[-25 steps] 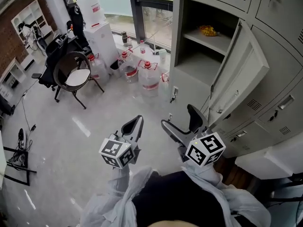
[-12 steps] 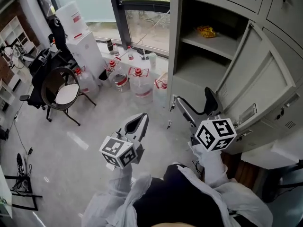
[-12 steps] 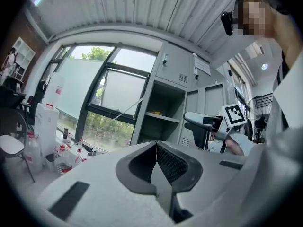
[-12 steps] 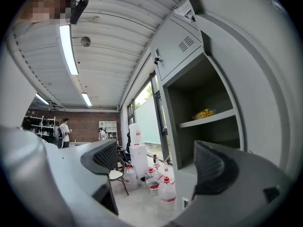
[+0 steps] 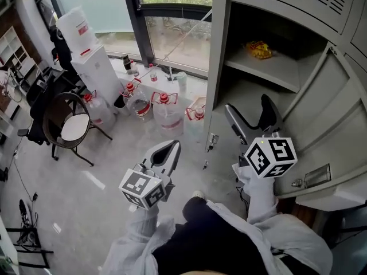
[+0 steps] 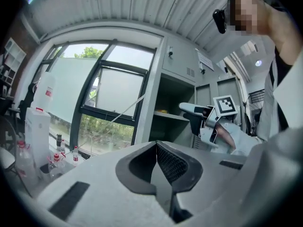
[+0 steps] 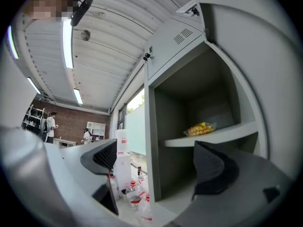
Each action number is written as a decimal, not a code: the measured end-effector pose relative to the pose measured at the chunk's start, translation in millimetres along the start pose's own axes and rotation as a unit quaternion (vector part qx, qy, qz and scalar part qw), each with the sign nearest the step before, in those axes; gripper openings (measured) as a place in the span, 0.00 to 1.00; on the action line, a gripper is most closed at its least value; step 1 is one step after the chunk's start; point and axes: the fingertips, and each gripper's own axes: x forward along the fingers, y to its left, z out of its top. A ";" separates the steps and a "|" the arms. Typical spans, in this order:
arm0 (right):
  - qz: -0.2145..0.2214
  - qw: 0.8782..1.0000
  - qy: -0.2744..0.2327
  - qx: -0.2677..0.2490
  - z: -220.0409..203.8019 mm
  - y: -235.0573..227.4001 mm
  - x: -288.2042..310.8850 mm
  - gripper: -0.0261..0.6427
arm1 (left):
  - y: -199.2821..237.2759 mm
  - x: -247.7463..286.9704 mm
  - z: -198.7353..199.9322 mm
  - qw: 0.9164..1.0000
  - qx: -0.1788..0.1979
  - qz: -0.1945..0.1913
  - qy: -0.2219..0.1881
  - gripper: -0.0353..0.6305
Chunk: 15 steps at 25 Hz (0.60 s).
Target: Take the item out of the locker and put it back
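The right claw [image 5: 246, 103] is held wide open and empty before the open locker [image 5: 217, 50]. The yellow packet [image 5: 259, 49] is seen above and beyond it on the shelf [image 5: 275, 79] — laid flat, long axis along the shelf's front edge. The left claw [image 5: 172, 146] is closed on nothing — lower and further from the locker than the right claw.

Locker shelf [image 5: 279, 73] with yellow bag [image 5: 259, 49]; floor [image 5: 114, 153] with water jugs [image 5: 167, 111]

Head view steeply downward from above; 2 gripper views upward, locker [image 5: 217, 67] common to all 3.
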 end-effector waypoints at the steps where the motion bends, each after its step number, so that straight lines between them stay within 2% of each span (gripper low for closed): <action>1: -0.008 1.000 -0.009 -0.009 8.0 -5.5 10.2 0.77 | 9.7 10.1 4.3 1.000 0.003 -0.003 -0.001 0.06; 5: -0.036 0.997 -0.013 -0.066 27.6 -25.5 42.7 0.77 | 35.2 61.2 22.1 0.999 0.001 -0.041 -0.022 0.06; 9: -0.060 0.995 -0.019 -0.075 37.6 -42.4 59.2 0.77 | 51.5 105.0 31.8 0.996 0.019 -0.081 -0.028 0.06; 13: -0.106 0.990 -0.025 -0.092 51.6 -59.2 61.0 0.77 | 62.6 133.4 42.5 0.992 0.011 -0.117 -0.046 0.06; 15: -0.115 0.987 -0.013 -0.109 58.4 -62.7 62.6 0.77 | 65.5 144.2 44.6 0.990 0.009 -0.133 -0.050 0.06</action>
